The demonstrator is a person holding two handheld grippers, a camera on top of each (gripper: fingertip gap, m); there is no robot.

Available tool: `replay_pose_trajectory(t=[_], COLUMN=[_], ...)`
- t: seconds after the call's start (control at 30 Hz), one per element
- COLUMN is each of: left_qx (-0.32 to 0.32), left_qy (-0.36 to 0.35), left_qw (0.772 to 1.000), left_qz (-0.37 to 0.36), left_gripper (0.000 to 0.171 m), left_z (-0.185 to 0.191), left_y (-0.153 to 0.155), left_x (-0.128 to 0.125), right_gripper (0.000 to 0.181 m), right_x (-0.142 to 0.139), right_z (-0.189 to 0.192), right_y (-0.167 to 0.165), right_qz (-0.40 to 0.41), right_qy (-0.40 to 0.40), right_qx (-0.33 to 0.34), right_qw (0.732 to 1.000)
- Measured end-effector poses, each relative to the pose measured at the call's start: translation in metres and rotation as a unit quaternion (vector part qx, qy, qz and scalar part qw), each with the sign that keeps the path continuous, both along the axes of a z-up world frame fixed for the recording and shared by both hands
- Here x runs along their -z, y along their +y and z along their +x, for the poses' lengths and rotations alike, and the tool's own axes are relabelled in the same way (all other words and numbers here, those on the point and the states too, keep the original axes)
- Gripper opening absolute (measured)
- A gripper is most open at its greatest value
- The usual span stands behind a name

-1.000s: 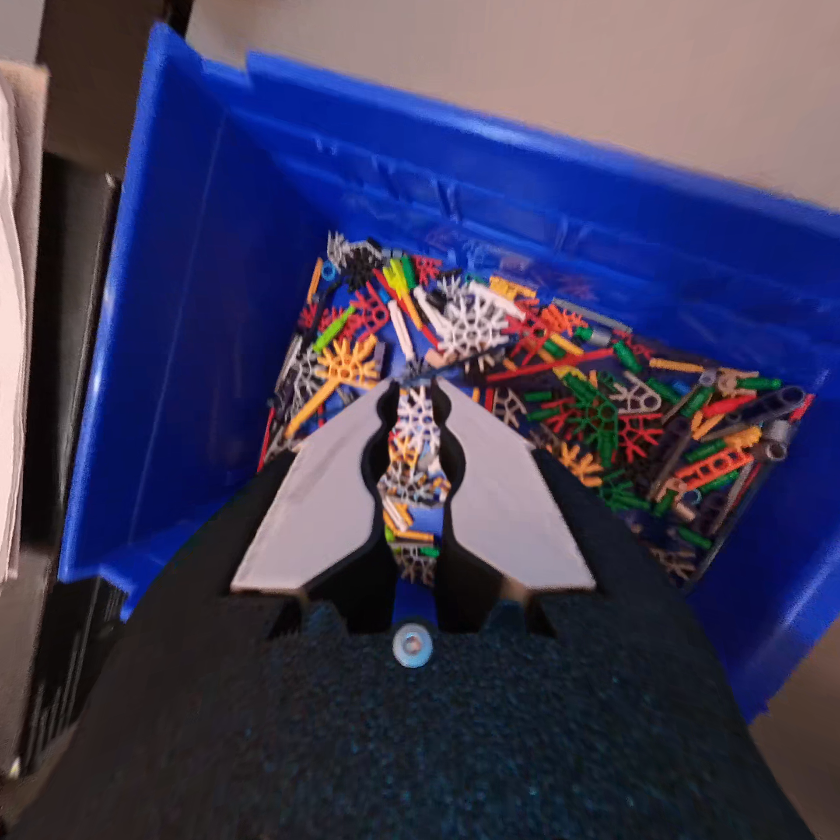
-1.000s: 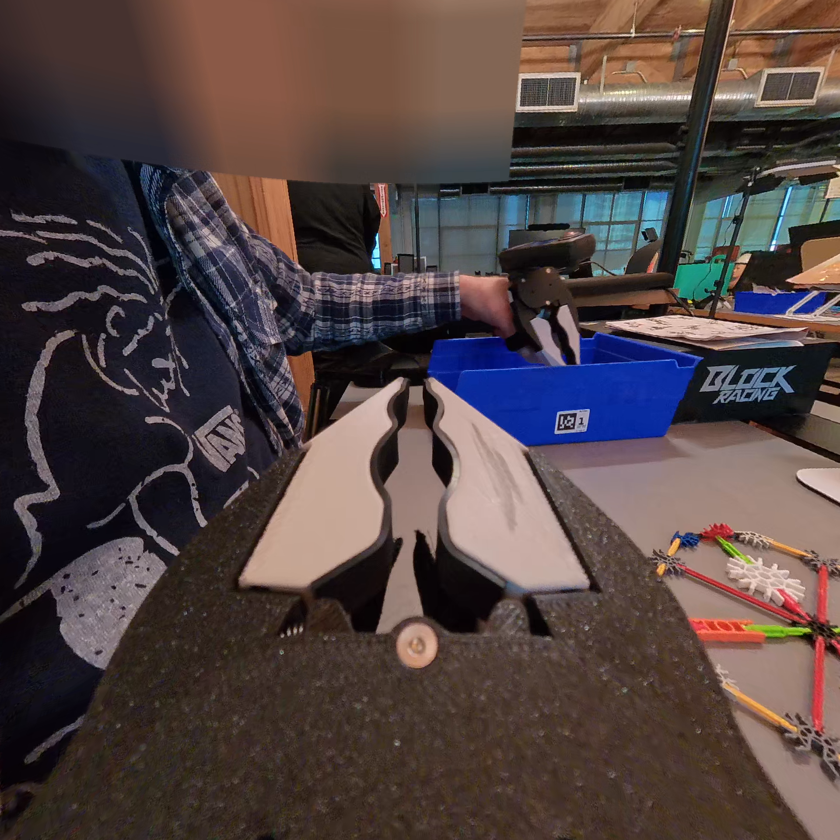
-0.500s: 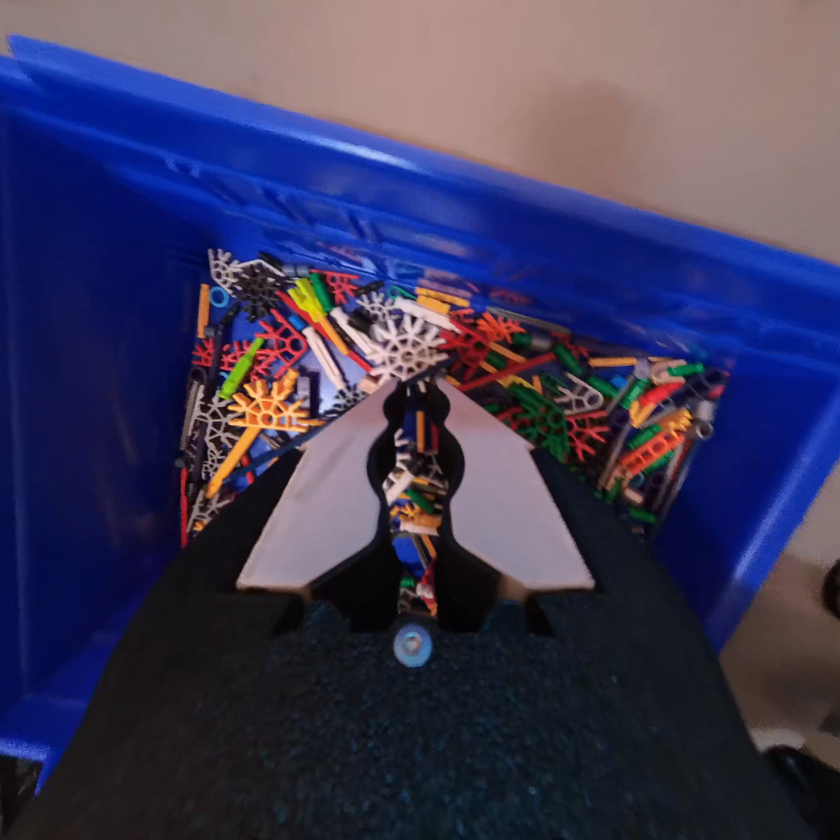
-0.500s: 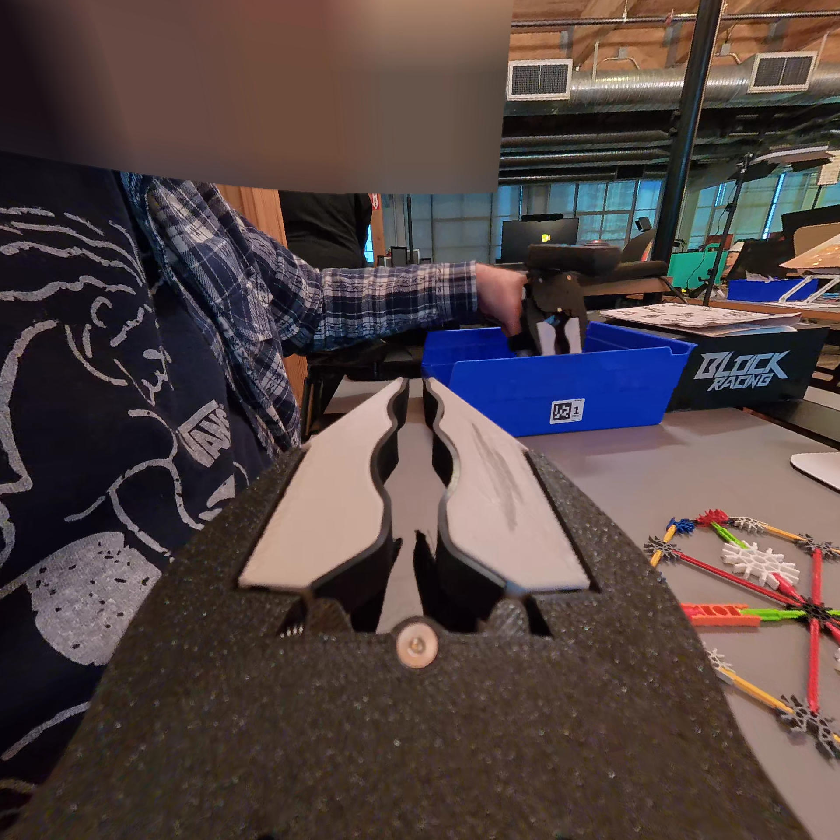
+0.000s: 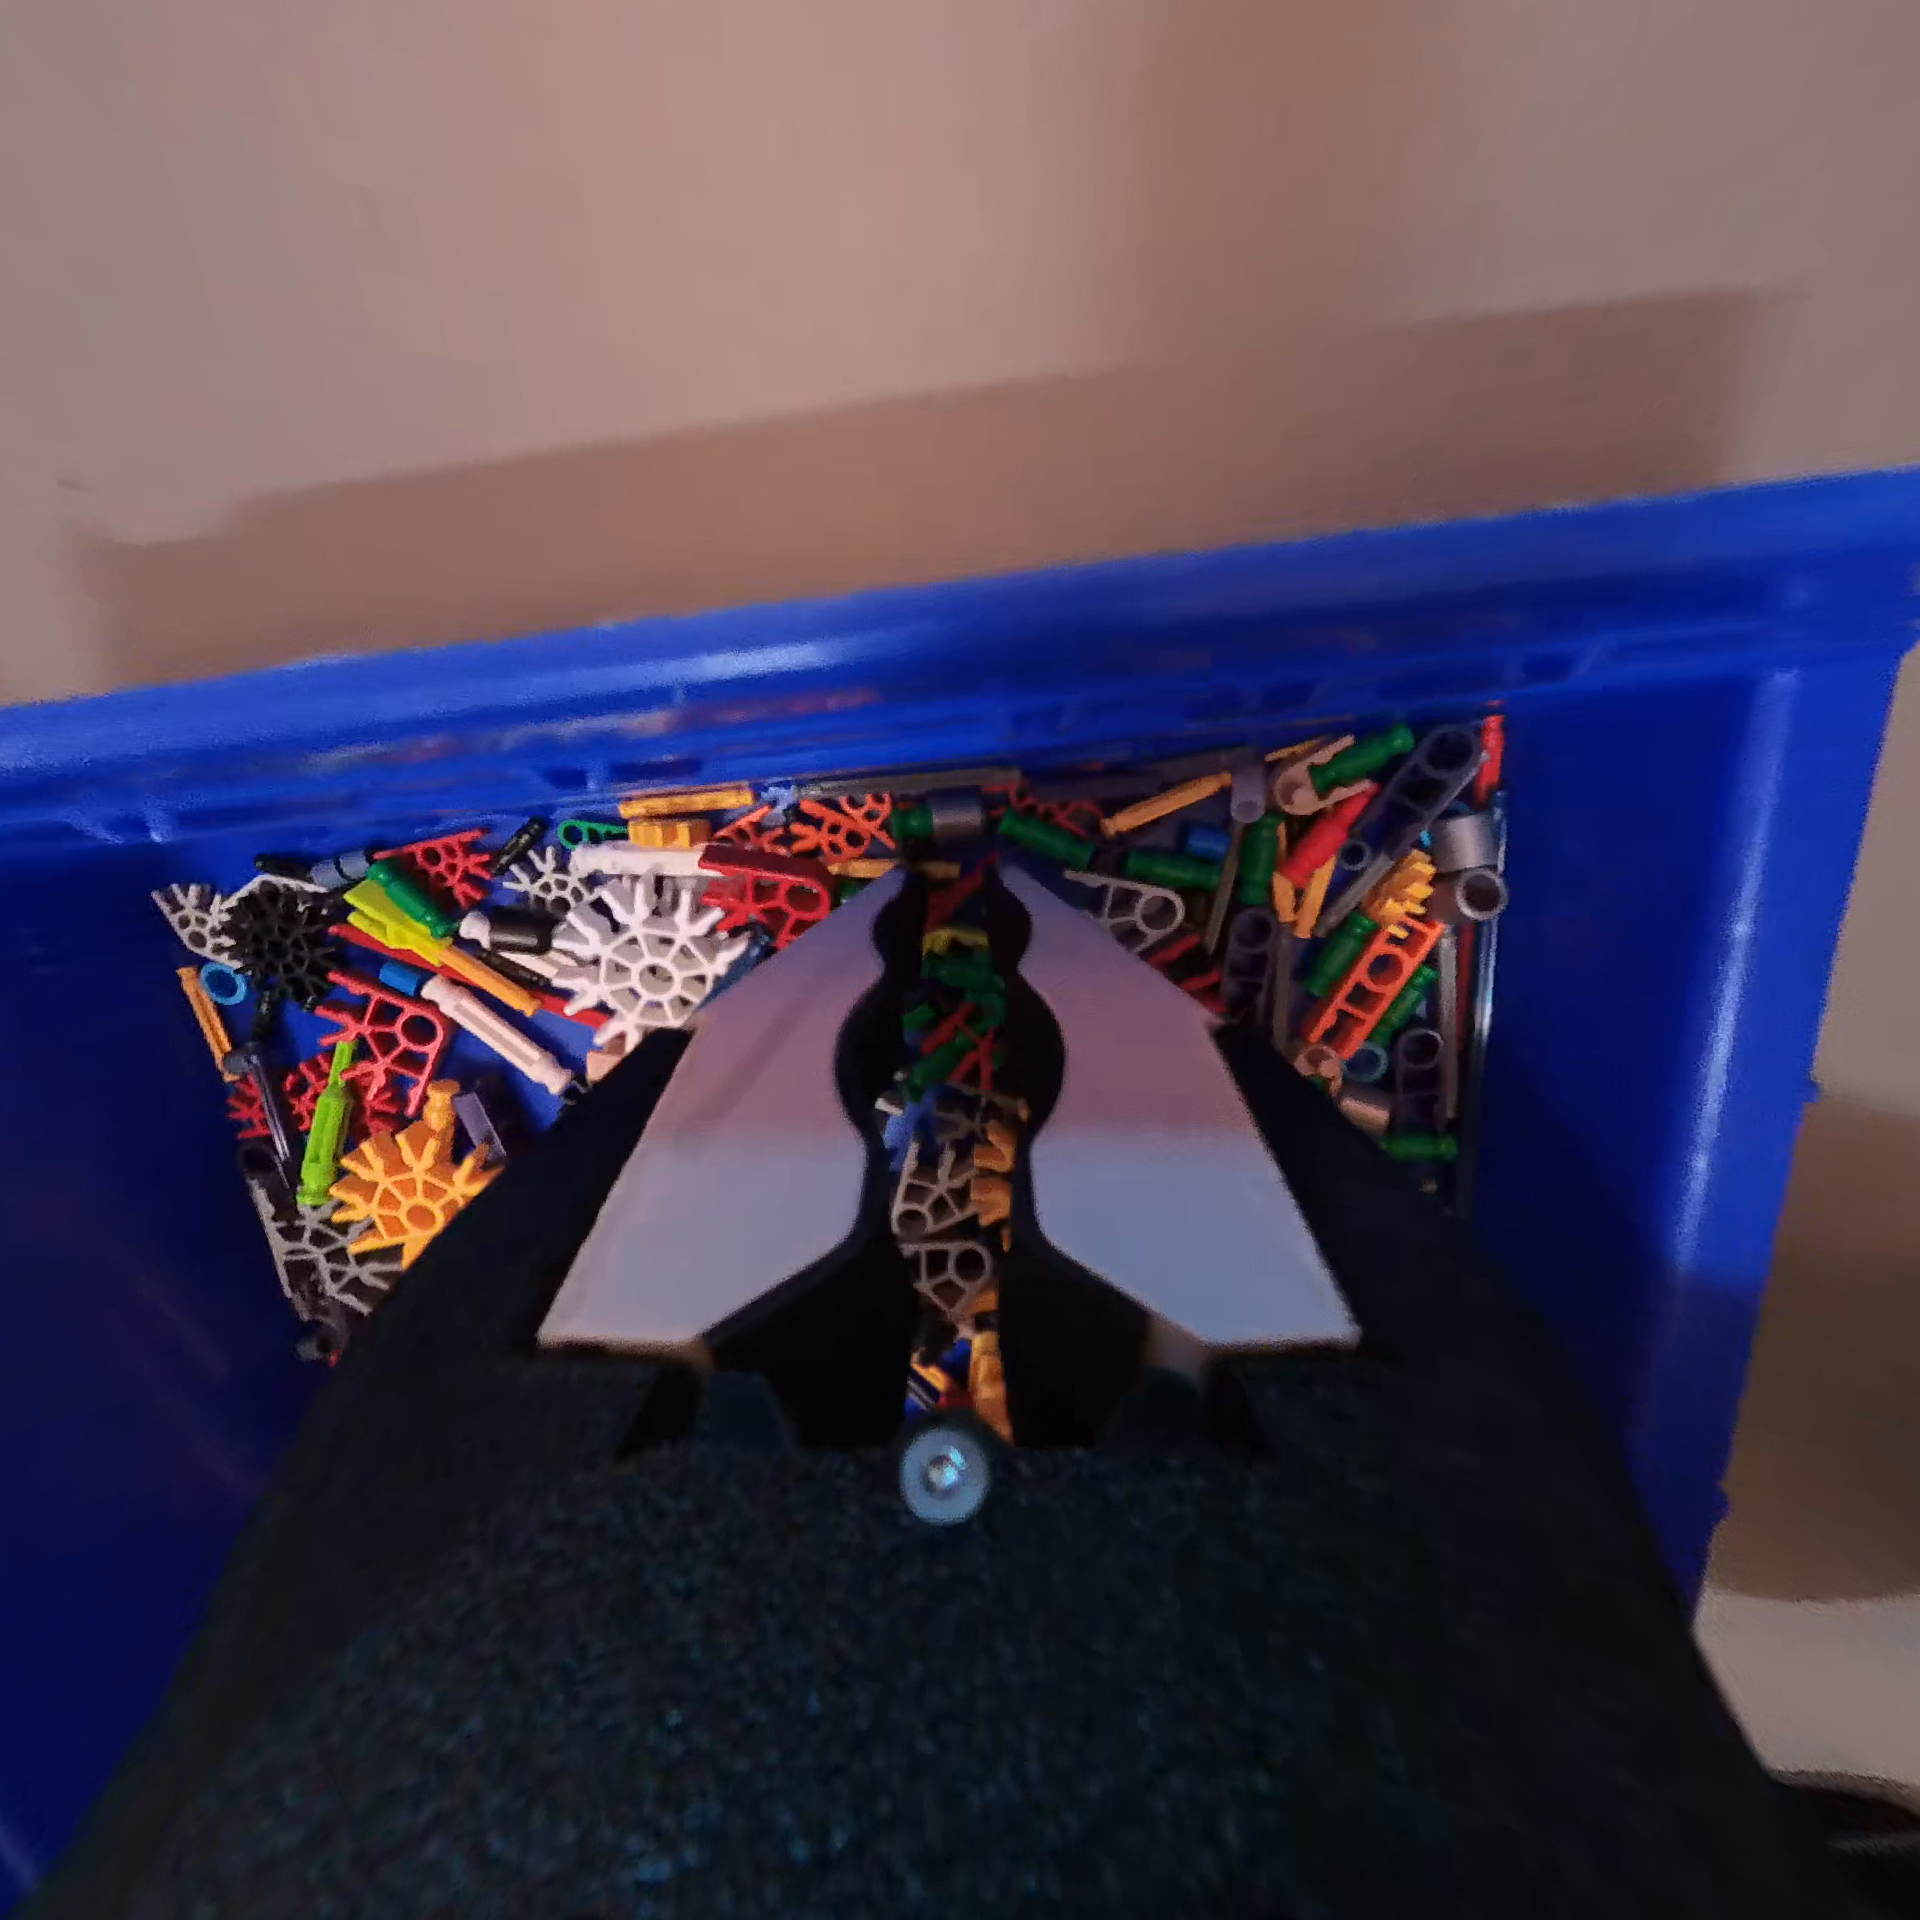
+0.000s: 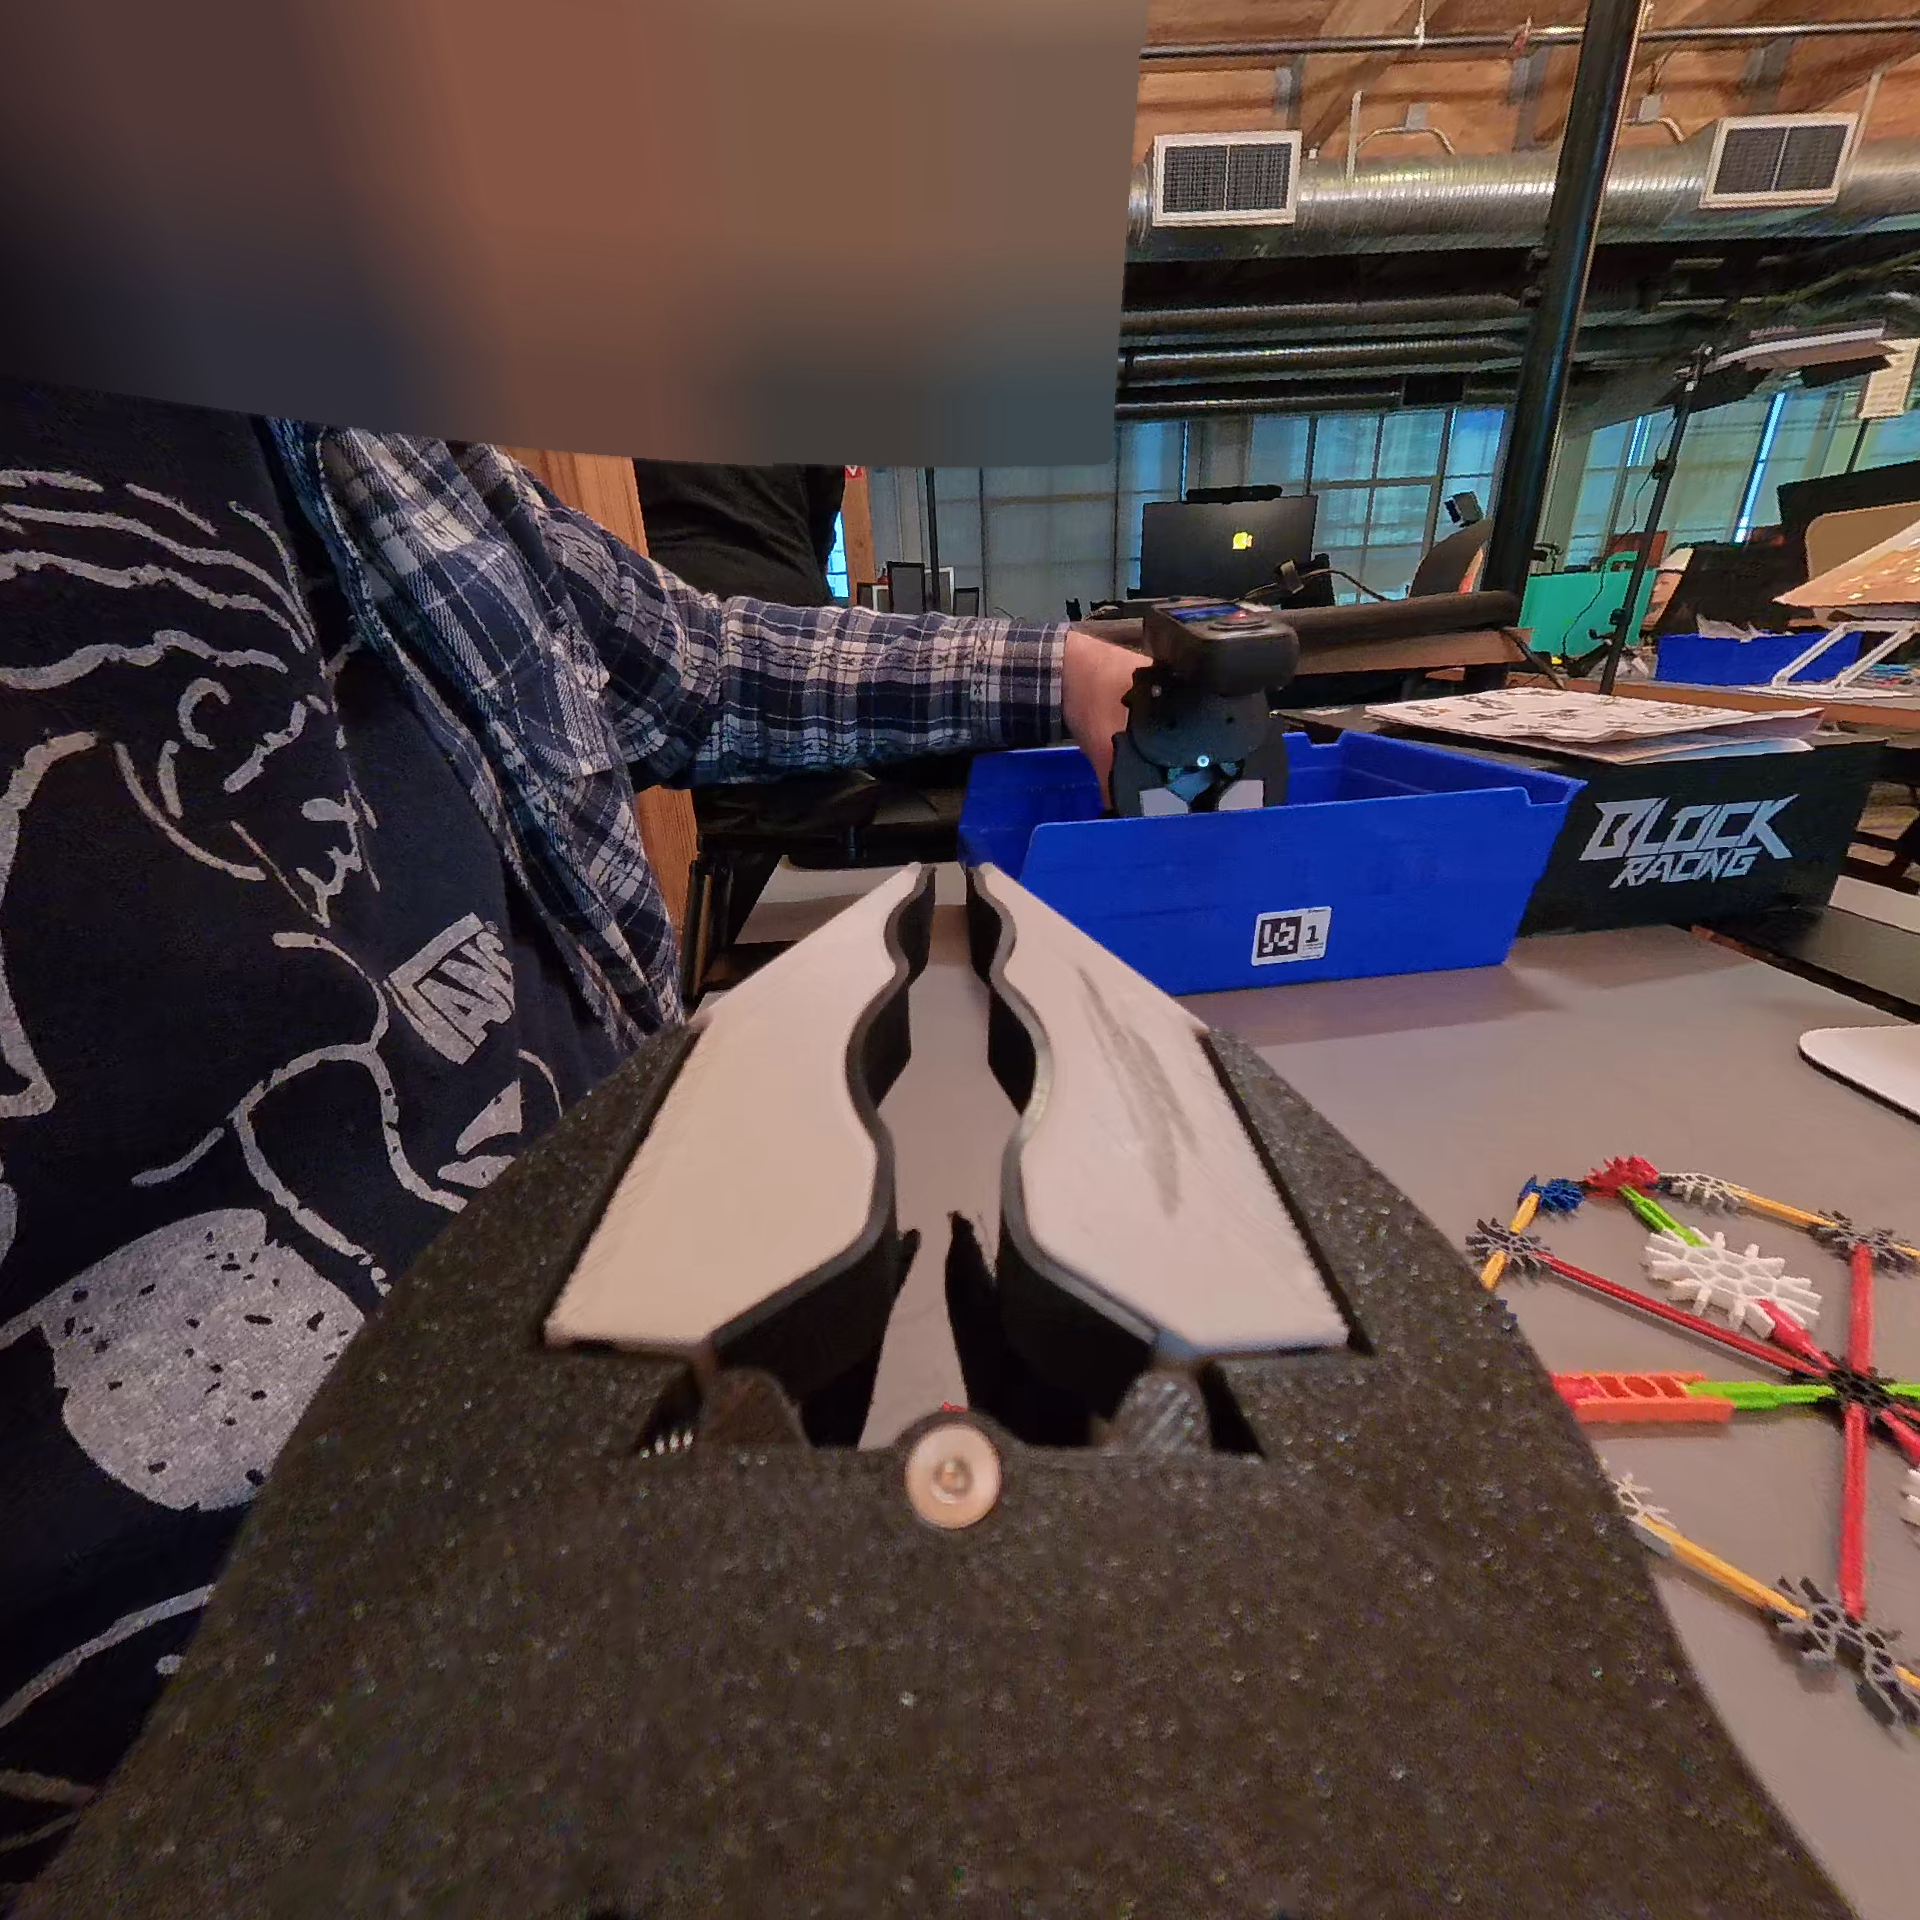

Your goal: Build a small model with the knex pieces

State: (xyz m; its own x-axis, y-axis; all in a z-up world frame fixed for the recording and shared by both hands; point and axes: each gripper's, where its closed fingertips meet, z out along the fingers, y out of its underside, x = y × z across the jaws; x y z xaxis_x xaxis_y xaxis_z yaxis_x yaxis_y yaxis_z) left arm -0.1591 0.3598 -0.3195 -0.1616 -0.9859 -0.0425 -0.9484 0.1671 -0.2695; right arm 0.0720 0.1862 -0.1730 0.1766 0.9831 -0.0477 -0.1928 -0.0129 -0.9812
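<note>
Only the left wrist view shows the bright construction pieces (image 5: 644, 966) heaped inside the blue bin (image 5: 1662, 935); the left gripper (image 5: 951, 883) points down over them, fingers slightly parted, grasping nothing. The right gripper (image 6: 945, 883) hovers level above the grey desk (image 6: 1507, 1070), fingers slightly parted, empty, beside a rod-and-connector frame (image 6: 1766, 1340).

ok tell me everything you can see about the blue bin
The blue bin is a glossy plastic tub with tall sloped walls and a thick rim, upright on the grey table, beside a black box. A small white square tag sits on its front wall. Its floor is covered by a loose jumble of multicoloured rods and snowflake-shaped connectors. The left gripper dips inside, jaws slightly apart just above the pieces.
</note>
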Motion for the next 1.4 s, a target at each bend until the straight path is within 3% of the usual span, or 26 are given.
replay_pose_trajectory(t=[0.33,0.57,0.73,0.83,0.97,1.03,1.1,1.2,1.33,1.4], left_qx=[-0.024,-0.074,-0.092,-0.1,-0.093,-0.069,-0.037,0.021,0.088,0.121], left_qy=[-0.029,-0.164,-0.222,-0.256,-0.307,-0.312,-0.3,-0.308,-0.287,-0.273], left_qw=[0.999,0.984,0.97,0.962,0.946,0.945,0.95,0.95,0.953,0.952], left_qz=[0.005,-0.007,-0.014,0.01,0.053,0.063,0.078,0.043,0.034,0.072], left_gripper=[0.0,0.001,0.001,0.001,0.001,0.001,0.001,0.0,0.001,0.0], left_z=[-0.011,-0.004,-0.001,0.005,0.035,0.063,0.096,0.154,0.215,0.238], left_y=[0.0,0.008,0.006,0.003,-0.014,-0.035,-0.056,-0.1,-0.141,-0.15], left_x=[-0.009,-0.057,-0.082,-0.11,-0.159,-0.172,-0.173,-0.162,-0.121,-0.099], right_gripper=[0.005,0.005,0.006,0.009,0.012,0.013,0.014,0.015,0.015,0.014], right_x=[-0.002,-0.004,-0.007,-0.012,-0.02,-0.018,-0.017,-0.018,-0.012,-0.004], right_z=[0.002,0.002,0.002,0.002,0.008,0.014,0.021,0.034,0.056,0.066], right_y=[0.0,-0.002,-0.003,-0.005,-0.005,0.0,0.001,0.0,-0.001,-0.001], right_qz=[0.003,0.006,0.01,0.018,0.026,0.02,0.024,0.031,0.031,0.028], right_qy=[0.004,0.006,0.003,0.0,-0.014,-0.03,-0.045,-0.059,-0.075,-0.089], right_qx=[0.0,0.0,0.007,0.013,0.039,0.063,0.086,0.114,0.153,0.172], right_qw=[1.0,1.0,1.0,1.0,0.999,0.997,0.995,0.991,0.985,0.981])
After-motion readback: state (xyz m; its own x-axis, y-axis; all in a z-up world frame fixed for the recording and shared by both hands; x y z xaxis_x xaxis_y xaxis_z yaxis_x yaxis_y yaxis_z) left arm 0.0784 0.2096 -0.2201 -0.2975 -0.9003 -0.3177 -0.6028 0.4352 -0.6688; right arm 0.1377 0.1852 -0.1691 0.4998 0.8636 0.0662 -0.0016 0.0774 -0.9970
